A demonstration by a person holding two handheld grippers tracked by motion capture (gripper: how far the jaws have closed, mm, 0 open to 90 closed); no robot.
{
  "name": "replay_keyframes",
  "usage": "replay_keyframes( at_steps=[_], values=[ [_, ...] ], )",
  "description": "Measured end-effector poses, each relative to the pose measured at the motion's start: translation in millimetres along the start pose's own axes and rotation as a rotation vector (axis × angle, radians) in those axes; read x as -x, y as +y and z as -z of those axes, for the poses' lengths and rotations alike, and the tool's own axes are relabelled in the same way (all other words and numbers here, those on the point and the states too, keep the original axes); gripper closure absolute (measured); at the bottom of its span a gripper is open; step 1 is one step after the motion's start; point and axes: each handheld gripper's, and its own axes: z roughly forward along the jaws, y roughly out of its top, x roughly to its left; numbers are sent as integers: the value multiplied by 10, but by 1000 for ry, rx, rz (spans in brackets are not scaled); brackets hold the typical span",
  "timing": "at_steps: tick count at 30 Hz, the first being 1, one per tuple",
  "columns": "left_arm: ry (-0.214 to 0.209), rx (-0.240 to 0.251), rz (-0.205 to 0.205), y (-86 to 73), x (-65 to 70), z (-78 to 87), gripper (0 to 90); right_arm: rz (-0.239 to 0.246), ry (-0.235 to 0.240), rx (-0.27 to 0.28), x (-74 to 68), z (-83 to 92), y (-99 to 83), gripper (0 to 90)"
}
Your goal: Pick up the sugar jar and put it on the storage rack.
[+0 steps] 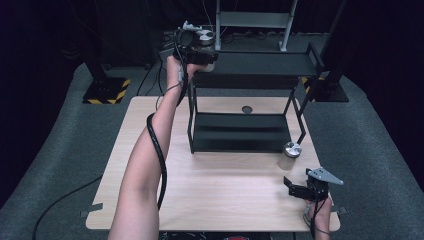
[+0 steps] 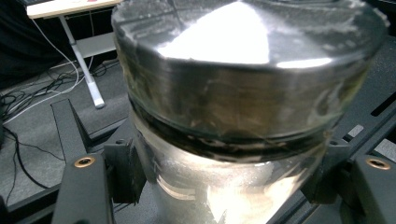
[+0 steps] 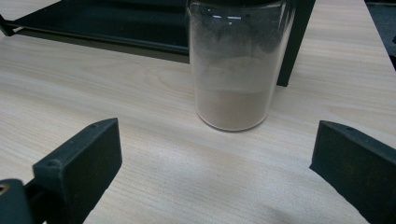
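Pinching a steel-lidded glass jar [image 2: 233, 121] in my left jaws above the rack's top shelf [image 1: 260, 64]; right jaws spread, facing the powder jar [image 3: 236, 70] upright ahead.

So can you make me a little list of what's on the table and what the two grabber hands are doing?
table: light wooden top
rack: black two-level shelf standing on the table
left gripper: up at the left end of the rack's top shelf, fingers shut on a jar
held jar: clear glass, shiny metal lid
right gripper: low over the table's near right corner, open, holding nothing
second jar: upright on the table by the rack's front right leg, part full of pale brown powder, just ahead of the right gripper's open fingers
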Motion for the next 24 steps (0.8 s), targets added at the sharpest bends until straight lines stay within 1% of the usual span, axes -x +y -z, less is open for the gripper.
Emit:
replay_keyframes(
  at_steps=[11,13,14,16,18,19,20,21,23,24],
  values=[
    [0,-11,-4,24,1,6,298,0,1,-1,2,-1,2,6],
    [-3,-18,-10,43,-2,20,275,0,1,-1,1,-2,2,6],
    [4,-24,-11,61,14,35,245,-1,1,-3,2,-2,5,6],
    [3,-30,-11,89,26,81,205,0,1,-3,1,-2,5,6],
    [-2,-43,-29,133,59,156,135,0,1,-3,1,-2,6,6],
    [4,-49,-40,151,85,183,112,0,1,-3,1,-3,6,6],
    [16,-57,-65,174,132,232,84,0,1,-4,1,-3,7,6],
    [26,-68,-78,197,167,267,67,1,1,-5,1,-4,9,6],
    [35,-72,-94,209,203,338,41,2,0,-5,-1,-4,10,6],
    [55,-90,-117,236,249,381,36,2,0,-6,-2,-4,10,6]
  ],
)
